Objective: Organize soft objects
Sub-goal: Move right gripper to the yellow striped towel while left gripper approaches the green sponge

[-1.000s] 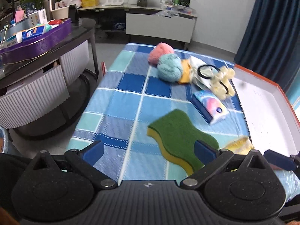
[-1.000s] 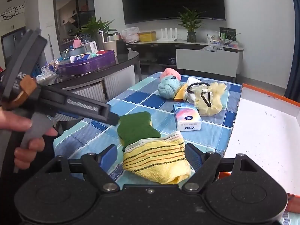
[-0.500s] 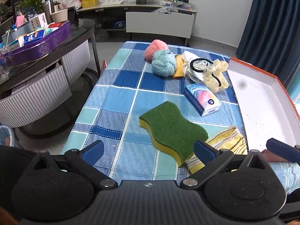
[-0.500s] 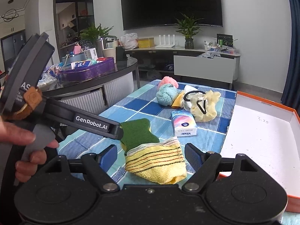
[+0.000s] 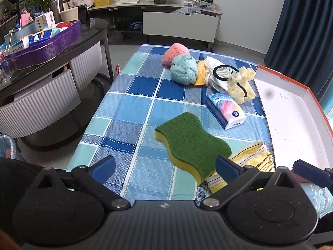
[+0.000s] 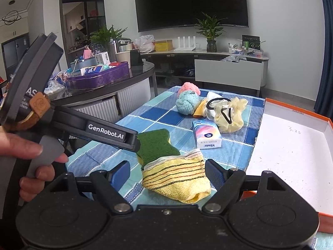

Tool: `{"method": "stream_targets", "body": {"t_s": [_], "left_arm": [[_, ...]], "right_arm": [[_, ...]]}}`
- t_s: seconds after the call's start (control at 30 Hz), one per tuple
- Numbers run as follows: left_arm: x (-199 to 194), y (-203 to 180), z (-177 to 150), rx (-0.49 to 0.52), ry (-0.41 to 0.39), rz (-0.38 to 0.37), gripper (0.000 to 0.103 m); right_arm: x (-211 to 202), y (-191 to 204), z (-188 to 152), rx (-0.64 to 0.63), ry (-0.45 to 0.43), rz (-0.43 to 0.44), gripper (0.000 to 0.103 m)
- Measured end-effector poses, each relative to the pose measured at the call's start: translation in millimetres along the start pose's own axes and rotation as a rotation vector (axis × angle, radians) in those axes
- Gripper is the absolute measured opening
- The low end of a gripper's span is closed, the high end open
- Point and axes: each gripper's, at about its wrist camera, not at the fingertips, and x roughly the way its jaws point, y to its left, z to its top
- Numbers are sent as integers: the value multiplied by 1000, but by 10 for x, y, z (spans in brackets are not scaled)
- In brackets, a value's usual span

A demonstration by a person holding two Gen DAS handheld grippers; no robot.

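A green-topped yellow sponge lies on the blue checked cloth, with a folded yellow striped towel beside it at the near edge. Farther back sit a tissue pack, a teal pom-pom, a pink pom-pom and a cream pouch with a black hair tie. My left gripper is open above the cloth's near edge, just short of the sponge. My right gripper is open, its fingers either side of the towel without touching it.
A white box with an orange rim lies open along the cloth's right side. A dark round table with a purple tray stands to the left. A hand holds the left gripper's handle. A TV unit lines the far wall.
Both grippers have drawn back and risen a little, so more of the cloth and the towel shows. Nothing on the cloth has moved, and both stay open.
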Motion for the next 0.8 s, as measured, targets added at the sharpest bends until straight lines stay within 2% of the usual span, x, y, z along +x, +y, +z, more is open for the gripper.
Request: {"method": "stream_targets", "body": {"t_s": [0.8], "left_arm": [[68,-29,6,-6,17,-5,103]], "right_arm": [[60,-29,-14,-3,8,0,93]]}}
